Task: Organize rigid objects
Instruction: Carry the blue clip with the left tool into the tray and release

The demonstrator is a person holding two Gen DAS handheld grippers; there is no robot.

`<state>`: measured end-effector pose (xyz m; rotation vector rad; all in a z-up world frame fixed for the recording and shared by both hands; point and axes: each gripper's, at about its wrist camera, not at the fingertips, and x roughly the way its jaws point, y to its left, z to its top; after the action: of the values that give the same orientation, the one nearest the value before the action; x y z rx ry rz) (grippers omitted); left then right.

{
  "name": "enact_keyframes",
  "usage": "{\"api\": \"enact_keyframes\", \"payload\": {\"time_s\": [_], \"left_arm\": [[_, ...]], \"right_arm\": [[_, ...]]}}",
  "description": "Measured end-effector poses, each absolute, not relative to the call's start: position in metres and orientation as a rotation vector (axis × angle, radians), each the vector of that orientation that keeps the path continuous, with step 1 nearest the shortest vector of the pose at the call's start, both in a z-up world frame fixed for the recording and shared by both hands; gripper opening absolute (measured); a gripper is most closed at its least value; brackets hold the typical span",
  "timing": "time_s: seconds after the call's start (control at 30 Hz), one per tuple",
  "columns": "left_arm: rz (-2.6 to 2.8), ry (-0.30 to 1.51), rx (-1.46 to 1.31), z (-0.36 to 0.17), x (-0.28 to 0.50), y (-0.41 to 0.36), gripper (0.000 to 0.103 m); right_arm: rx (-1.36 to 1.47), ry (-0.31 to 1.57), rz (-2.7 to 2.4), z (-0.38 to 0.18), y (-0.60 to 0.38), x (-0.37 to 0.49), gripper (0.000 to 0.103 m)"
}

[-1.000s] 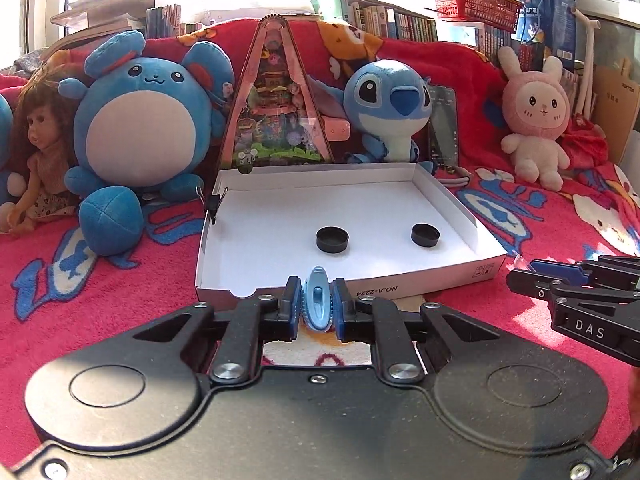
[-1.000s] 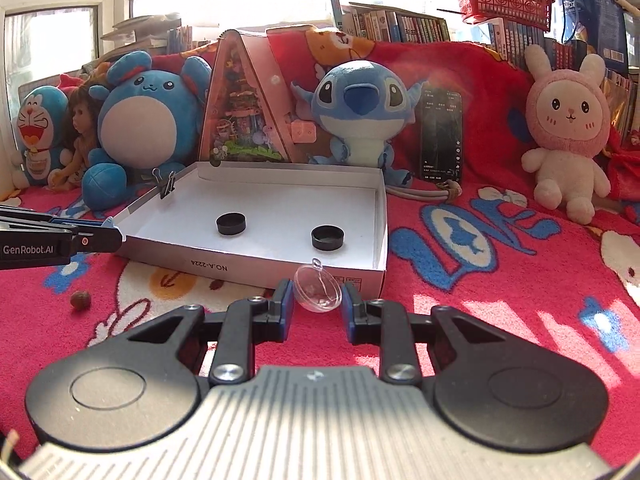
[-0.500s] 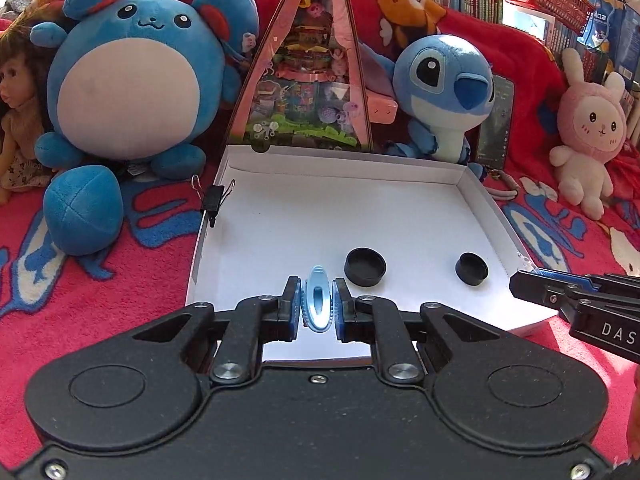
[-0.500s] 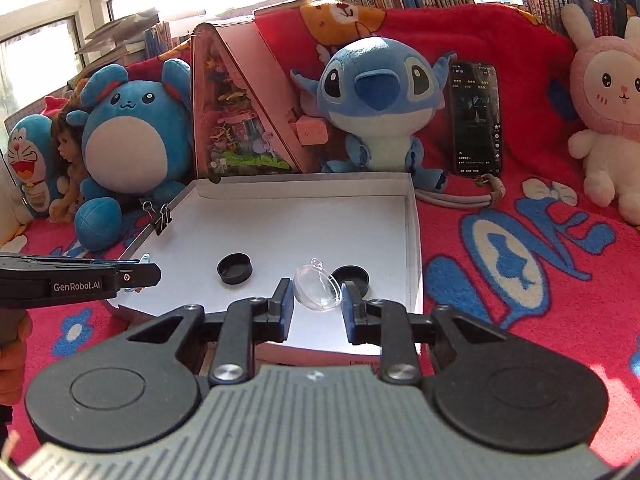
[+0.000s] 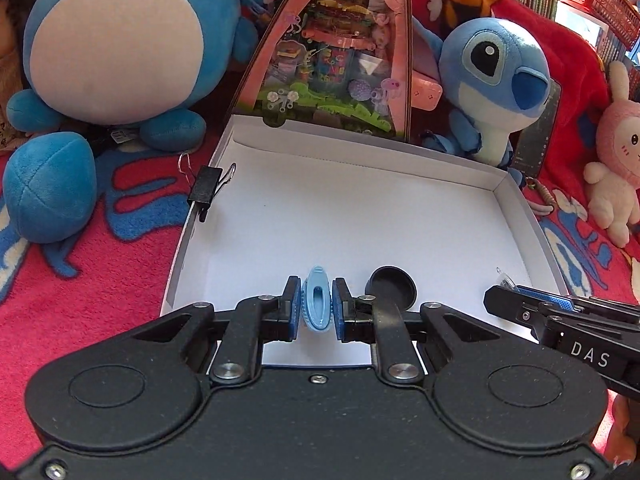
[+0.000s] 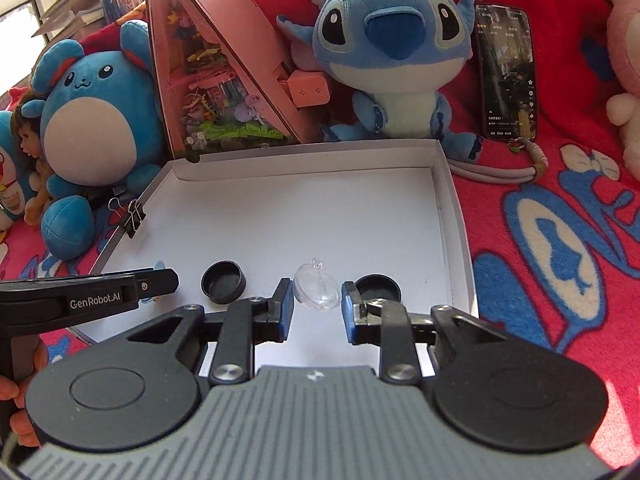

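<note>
both sets of jaws are clenched on small things above the near part of a shallow white box (image 5: 516, 208). the left gripper (image 5: 316, 307) pinches a small light-blue plastic clip (image 5: 317, 305) upright between its blue pads, squeezed nearly together. the right gripper (image 6: 316, 308) grasps a clear plastic half-shell (image 6: 317, 289) with a little loop on top, held tilted; its left pad touches the shell, while the contact at the right pad is hard to make out. on the box floor, just beyond the jaws, lie two round black caps (image 6: 223, 281), one to the left of the shell and one partly hidden behind the right finger. a black binder clip (image 5: 206, 191) grips the box's left wall. the box lies on a red patterned blanket (image 6: 560, 240). behind it lean a pink triangular toy package (image 5: 344, 52), a round blue plush (image 5: 112, 44) at the left, a blue big-eared plush (image 6: 384, 52) at the right, a dark phone (image 6: 506, 72) and a pink rabbit plush (image 5: 618, 148).
</note>
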<state>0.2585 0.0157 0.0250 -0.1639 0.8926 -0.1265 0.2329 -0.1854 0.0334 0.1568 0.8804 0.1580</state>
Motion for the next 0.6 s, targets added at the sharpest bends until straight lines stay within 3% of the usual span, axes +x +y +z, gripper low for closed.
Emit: {"api": "enact_keyframes", "payload": {"time_s": [0.6], "left_arm": [[-0.154,0.905,-0.155,0.020,0.272,0.009,0.016]], "right_arm": [[0.057,0.907,0.100,0.026,-0.169,0.242,0.031]]}}
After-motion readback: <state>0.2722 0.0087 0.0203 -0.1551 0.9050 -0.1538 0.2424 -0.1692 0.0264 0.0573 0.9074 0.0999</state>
